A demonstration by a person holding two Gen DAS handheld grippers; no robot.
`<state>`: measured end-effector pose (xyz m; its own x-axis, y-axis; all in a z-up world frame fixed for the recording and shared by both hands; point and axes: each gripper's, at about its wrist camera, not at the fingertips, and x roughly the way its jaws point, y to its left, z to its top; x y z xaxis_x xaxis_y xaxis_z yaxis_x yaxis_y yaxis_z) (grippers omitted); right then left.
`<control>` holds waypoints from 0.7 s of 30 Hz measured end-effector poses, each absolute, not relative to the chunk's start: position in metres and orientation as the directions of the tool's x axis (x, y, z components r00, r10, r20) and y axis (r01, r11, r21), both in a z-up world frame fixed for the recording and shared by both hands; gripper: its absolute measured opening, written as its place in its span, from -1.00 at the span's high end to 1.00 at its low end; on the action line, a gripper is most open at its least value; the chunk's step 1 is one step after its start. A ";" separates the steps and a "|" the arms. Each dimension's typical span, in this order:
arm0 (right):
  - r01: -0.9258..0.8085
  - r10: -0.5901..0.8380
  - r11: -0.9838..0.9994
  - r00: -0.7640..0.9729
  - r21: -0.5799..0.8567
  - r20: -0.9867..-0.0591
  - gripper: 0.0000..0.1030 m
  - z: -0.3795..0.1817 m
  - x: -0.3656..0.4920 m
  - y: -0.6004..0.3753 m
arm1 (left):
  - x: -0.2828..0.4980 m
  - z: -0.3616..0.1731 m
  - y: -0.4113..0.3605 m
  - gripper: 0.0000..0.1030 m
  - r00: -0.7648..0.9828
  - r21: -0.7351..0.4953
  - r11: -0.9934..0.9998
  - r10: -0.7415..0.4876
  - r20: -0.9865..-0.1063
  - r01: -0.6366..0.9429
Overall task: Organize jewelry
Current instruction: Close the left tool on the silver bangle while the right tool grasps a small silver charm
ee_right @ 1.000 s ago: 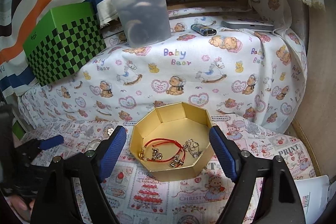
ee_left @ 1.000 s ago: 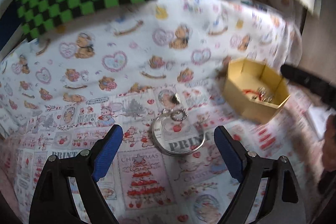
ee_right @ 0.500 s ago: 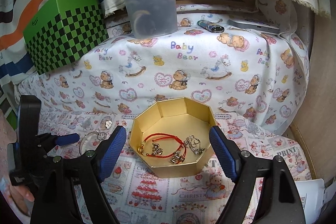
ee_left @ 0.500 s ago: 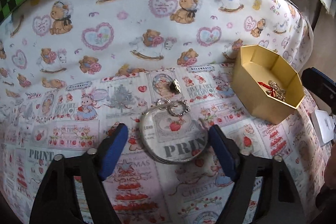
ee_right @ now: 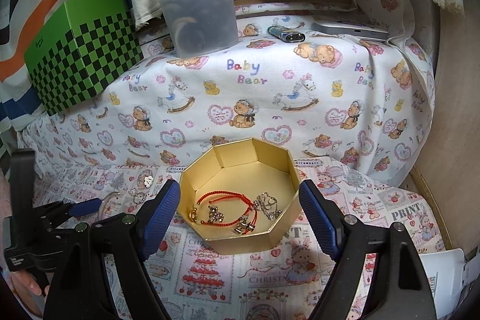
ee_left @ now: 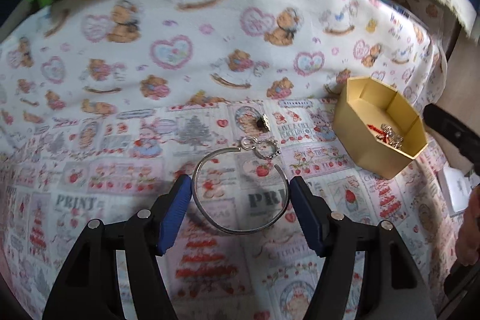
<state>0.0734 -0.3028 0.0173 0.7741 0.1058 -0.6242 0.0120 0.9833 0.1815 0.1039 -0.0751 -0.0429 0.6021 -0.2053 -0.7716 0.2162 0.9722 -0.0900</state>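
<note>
The silver bangle point(ee_left: 240, 191) lies flat on the cloth, and within the last second the left gripper point(ee_left: 240, 194) has come down around it: the blue pads point(ee_left: 177, 209) that stood wide apart now sit just beside its rim at 9 and 3 o'clock, narrowed but not yet clamped. A charm ring point(ee_left: 265, 148) lies at the bangle's 12 o'clock, with a small dark earring point(ee_left: 263, 122) beyond it. That puts the pickup about a squeeze away, by my reading.

The gold box point(ee_right: 240, 200), at 2 o'clock from the bangle, already holds a red cord bracelet point(ee_right: 225, 204) and silver chain pieces. The right gripper point(ee_right: 240, 212) hangs spread on either side of it, touching nothing.

The surface is a printed cloth point(ee_right: 270, 98) with bears and Christmas pictures. At the back stand a green checked box point(ee_right: 81, 62), a plastic tub point(ee_right: 201, 8), a lighter point(ee_right: 286, 35) and striped fabric.
</note>
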 end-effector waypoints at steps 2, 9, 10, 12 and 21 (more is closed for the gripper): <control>0.010 0.106 0.984 0.775 0.180 -0.623 -0.61 0.018 0.072 -0.301 | 0.096 -0.034 -0.073 -0.28 0.625 -0.078 0.975 -0.195 -0.756 0.210; -0.022 0.115 0.987 0.781 0.156 -0.613 -0.61 0.020 0.067 -0.291 | 0.079 0.006 -0.044 -0.28 0.718 -0.138 0.972 -0.235 -0.655 0.192; -0.031 0.120 0.988 0.781 0.154 -0.613 -0.61 0.020 0.065 -0.287 | 0.079 0.010 -0.043 -0.28 0.729 -0.145 0.972 -0.236 -0.643 0.186; -0.056 0.139 0.987 0.780 0.153 -0.611 -0.61 0.021 0.063 -0.279 | 0.078 0.016 -0.038 -0.28 0.743 -0.154 0.972 -0.233 -0.628 0.176; -0.201 0.278 0.960 0.718 0.193 -0.637 -0.61 0.035 0.074 -0.225 | 0.097 0.008 0.000 -0.28 0.746 -0.177 0.982 -0.164 -0.645 0.063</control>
<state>0.0744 -0.2246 0.0347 0.7185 0.2785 -0.6374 -0.2008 0.9604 0.1933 0.0965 0.0001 0.0076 0.7463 -0.1639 -0.6452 0.0631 0.9823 -0.1766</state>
